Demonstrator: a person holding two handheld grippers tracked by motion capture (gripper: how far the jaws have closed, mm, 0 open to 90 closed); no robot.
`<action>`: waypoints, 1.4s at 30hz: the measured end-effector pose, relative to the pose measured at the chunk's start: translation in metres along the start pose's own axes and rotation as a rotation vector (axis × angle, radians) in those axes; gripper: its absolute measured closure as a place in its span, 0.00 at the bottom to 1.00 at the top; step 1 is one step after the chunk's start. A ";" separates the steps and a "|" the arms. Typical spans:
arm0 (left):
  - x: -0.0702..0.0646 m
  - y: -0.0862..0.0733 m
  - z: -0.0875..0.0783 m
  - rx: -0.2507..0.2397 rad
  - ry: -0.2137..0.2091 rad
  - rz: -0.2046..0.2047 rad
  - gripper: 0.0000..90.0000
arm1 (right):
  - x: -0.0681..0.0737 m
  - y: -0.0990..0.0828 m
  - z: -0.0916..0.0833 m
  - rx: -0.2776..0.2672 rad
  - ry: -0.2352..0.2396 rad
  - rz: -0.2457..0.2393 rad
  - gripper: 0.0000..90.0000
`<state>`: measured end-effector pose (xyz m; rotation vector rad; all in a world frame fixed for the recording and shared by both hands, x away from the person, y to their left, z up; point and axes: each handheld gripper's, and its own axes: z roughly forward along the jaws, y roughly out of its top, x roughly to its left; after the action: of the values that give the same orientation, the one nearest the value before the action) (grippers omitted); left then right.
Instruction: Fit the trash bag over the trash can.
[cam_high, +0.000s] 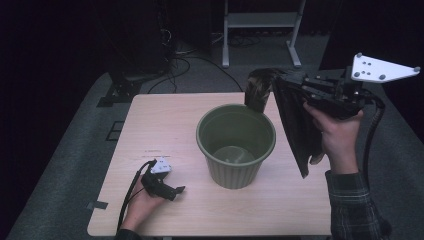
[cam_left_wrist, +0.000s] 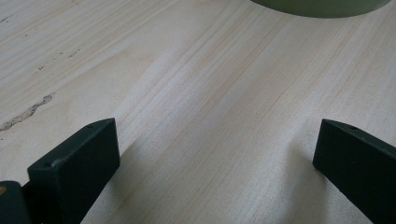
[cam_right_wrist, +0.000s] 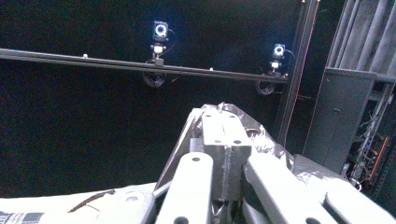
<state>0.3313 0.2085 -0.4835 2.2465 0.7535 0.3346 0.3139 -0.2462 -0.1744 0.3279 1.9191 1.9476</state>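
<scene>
High view: the right tool (cam_high: 280, 82) is held raised beyond the green bucket (cam_high: 236, 142), its jaws pinching a dark plastic bag (cam_high: 295, 120) that hangs down beside the bucket's right rim. The bucket stands mid-tabletop (cam_high: 165, 125). The left tool (cam_high: 172, 190) rests near the front-left edge.

Left gripper view: jaws spread wide over bare wood, nothing between them.

Right gripper view: jaws pressed together on crinkled bag film (cam_right_wrist: 268, 142).
</scene>
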 end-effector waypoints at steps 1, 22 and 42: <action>0.000 0.000 0.000 0.001 0.000 0.000 0.00 | 0.002 0.003 -0.001 -0.002 0.002 -0.005 1.00; 0.000 0.000 0.000 0.001 0.003 -0.004 0.00 | -0.009 -0.054 0.006 0.081 0.013 0.081 1.00; 0.000 0.001 0.000 0.001 0.002 -0.004 0.00 | -0.028 -0.117 0.072 0.264 0.017 0.175 0.71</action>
<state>0.3318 0.2081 -0.4834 2.2453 0.7597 0.3346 0.3823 -0.1937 -0.2856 0.5720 2.2290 1.8035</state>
